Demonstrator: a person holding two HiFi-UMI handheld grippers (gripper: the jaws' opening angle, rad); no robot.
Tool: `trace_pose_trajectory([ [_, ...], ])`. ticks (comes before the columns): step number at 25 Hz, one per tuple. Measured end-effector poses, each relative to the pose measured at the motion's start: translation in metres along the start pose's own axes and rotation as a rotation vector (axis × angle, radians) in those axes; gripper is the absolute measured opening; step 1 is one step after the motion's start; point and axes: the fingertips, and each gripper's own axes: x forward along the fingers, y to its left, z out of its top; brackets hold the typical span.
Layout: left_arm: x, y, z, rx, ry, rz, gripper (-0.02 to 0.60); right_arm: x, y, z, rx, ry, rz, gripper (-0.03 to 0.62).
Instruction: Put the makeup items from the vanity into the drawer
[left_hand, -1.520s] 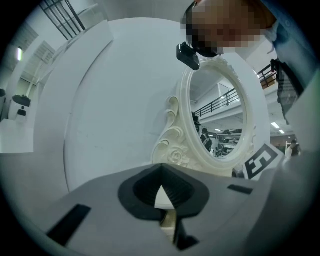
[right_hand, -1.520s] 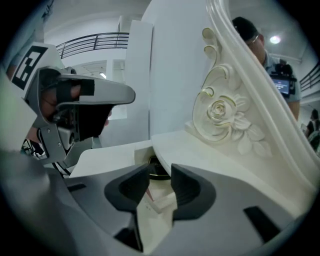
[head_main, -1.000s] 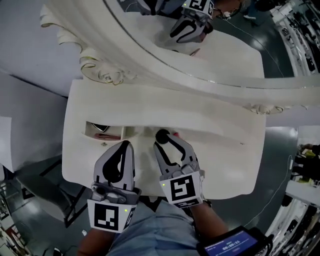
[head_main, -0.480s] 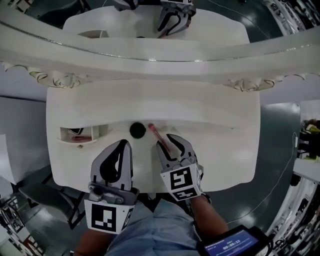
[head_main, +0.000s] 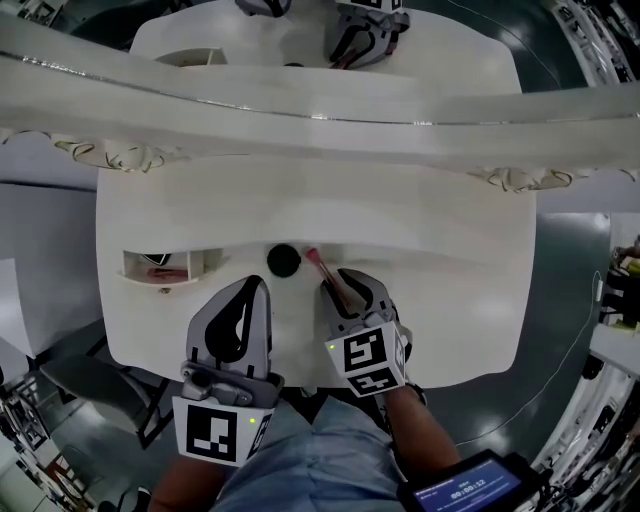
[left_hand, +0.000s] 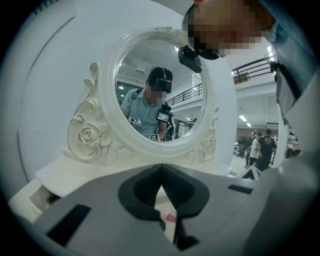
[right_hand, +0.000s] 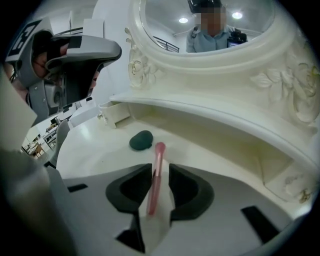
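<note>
Nearest the person, the 2 grippers sit side by side over the front of the white vanity top (head_main: 455, 300). The left gripper (head_main: 254, 288) has its jaws together at the tips with nothing between them, which its own view confirms (left_hand: 161, 168). It is apart from every item.

The right gripper (head_main: 346, 284) points down at the top, and its jaws have just been closing. They are still slightly apart around a thin pink stick (head_main: 322, 273). In the right gripper view (right_hand: 160, 168), the stick (right_hand: 156, 175) runs lengthwise between the 2 pads, close against the left pad, with a narrow gap to the right one. Its rounded tip reaches past the jaws, and it appears to lie on the top, not in the drawer.

Just beyond that tip and slightly left is a dark round piece (head_main: 284, 260), seen as dark green in the right gripper view (right_hand: 141, 140). It rests on the top, near the stick but not touching it.

Further left, the small drawer (head_main: 137, 263) stands open at the end of the raised shelf, with something pink and something dark inside. In the right gripper view, it shows as a small white box (right_hand: 118, 114).

Behind the shelf rises the carved oval mirror (left_hand: 202, 107), which reflects the person and the grippers.
</note>
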Motion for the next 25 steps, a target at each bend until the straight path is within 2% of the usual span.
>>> trace_pose_trajectory([
  [4,0.001,0.003,0.001,-0.008,-0.001,0.008,0.000,0.004,0.001,-0.005,-0.005,0.032,0.012,0.044],
  [12,-0.009,0.015,0.008,0.000,-0.035,0.033,0.000,-0.007,0.010,0.025,-0.050,-0.022,0.026,0.041],
  [14,-0.016,0.018,0.010,-0.029,-0.035,0.045,0.000,-0.016,0.021,0.041,-0.073,-0.053,0.040,0.041],
  [17,-0.030,0.027,0.012,-0.092,-0.039,0.088,0.000,-0.025,0.047,0.067,-0.125,-0.110,0.087,0.041],
  [21,-0.059,0.055,0.017,-0.098,-0.064,0.150,0.000,-0.023,0.093,0.103,-0.213,-0.174,0.162,0.041],
  [25,-0.086,0.091,0.019,-0.115,-0.100,0.243,0.000,-0.008,0.126,0.131,-0.326,-0.191,0.210,0.041],
])
